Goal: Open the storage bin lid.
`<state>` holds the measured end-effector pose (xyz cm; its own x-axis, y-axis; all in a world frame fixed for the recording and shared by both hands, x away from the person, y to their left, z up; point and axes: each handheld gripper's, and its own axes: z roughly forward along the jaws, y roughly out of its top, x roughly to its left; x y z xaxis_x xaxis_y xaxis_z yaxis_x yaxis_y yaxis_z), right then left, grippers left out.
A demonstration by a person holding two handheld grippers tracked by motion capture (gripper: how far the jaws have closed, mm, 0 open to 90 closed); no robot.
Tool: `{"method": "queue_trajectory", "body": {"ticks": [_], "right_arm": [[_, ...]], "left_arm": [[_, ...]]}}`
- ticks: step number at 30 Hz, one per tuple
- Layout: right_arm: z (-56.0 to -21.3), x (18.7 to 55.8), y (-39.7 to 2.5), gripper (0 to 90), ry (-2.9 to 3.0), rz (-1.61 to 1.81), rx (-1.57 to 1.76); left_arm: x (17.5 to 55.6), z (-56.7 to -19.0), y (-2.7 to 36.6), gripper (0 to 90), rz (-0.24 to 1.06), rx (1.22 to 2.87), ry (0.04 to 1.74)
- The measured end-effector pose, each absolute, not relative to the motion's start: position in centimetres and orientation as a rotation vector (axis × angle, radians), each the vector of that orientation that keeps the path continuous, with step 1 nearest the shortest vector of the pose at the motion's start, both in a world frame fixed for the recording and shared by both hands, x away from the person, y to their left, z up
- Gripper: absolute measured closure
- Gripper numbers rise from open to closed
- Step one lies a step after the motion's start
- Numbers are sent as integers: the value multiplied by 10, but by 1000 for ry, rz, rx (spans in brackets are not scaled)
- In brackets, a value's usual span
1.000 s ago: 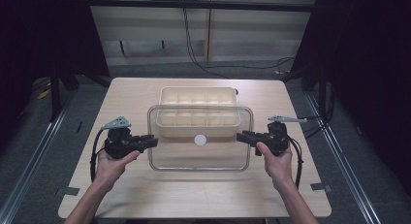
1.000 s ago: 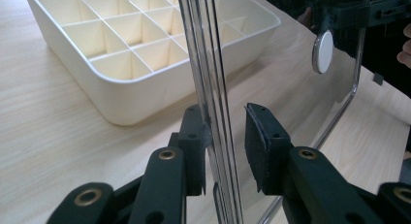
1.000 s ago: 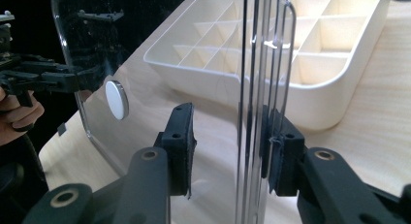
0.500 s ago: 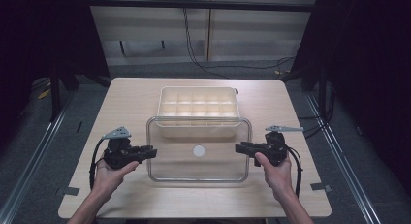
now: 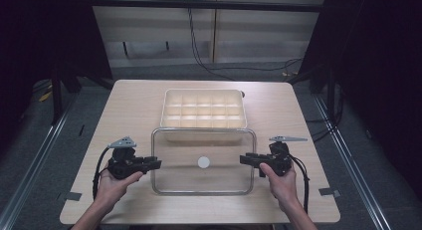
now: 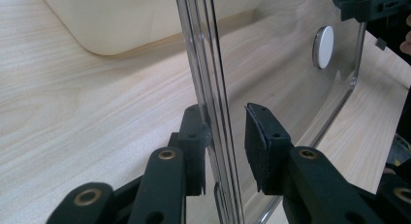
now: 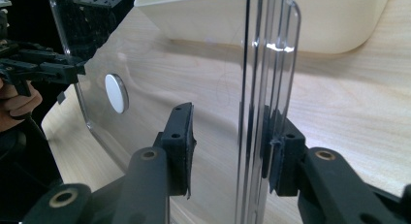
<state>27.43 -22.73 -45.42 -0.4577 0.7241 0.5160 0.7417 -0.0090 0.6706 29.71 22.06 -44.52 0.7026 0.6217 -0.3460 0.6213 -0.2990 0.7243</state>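
A clear plastic lid [image 5: 204, 177] with a white round knob [image 5: 203, 163] lies flat near the table's front, its far edge over the front rim of a cream compartment box [image 5: 204, 110]. My left gripper [image 5: 157, 164] straddles the lid's left edge and my right gripper [image 5: 244, 159] its right edge. In the left gripper view the left gripper [image 6: 225, 132] is open, with one pad at the lid [image 6: 291, 88] and the other clear of it. In the right gripper view the right gripper [image 7: 232, 122] also stands open around the lid [image 7: 160, 69].
The wooden table [image 5: 124, 110] has bare room left and right of the box. Its front edge is close behind the person's hands. Dark floor, metal rails and cables surround the table.
The lid has come off the box toward the person and down to the table's front. Both grippers moved with it, staying at its two side edges.
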Motion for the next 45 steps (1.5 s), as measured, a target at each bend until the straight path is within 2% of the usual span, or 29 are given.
{"method": "queue_trajectory", "body": {"ticks": [8,29,34,35,38,45], "right_arm": [[-462,275,-224,590,-2214,-1494,-1621],[-478,275,-211,491,-2269,-1406,-1671],[-483,279,-212,448,-2286,-1361,-1691],[-486,280,-211,405,-2312,-1345,-1698],[-488,282,-209,370,-2347,-1302,-1707],[-494,285,-208,349,-2329,-1277,-1727]], "left_arm": [[297,-454,222,674,-21,2011,961],[299,-467,224,611,-66,2011,1007],[306,-472,220,606,-73,2025,1029],[308,-473,218,600,-80,2023,1035],[313,-478,215,591,-84,2037,1045],[321,-482,214,584,-113,2065,1042]]}}
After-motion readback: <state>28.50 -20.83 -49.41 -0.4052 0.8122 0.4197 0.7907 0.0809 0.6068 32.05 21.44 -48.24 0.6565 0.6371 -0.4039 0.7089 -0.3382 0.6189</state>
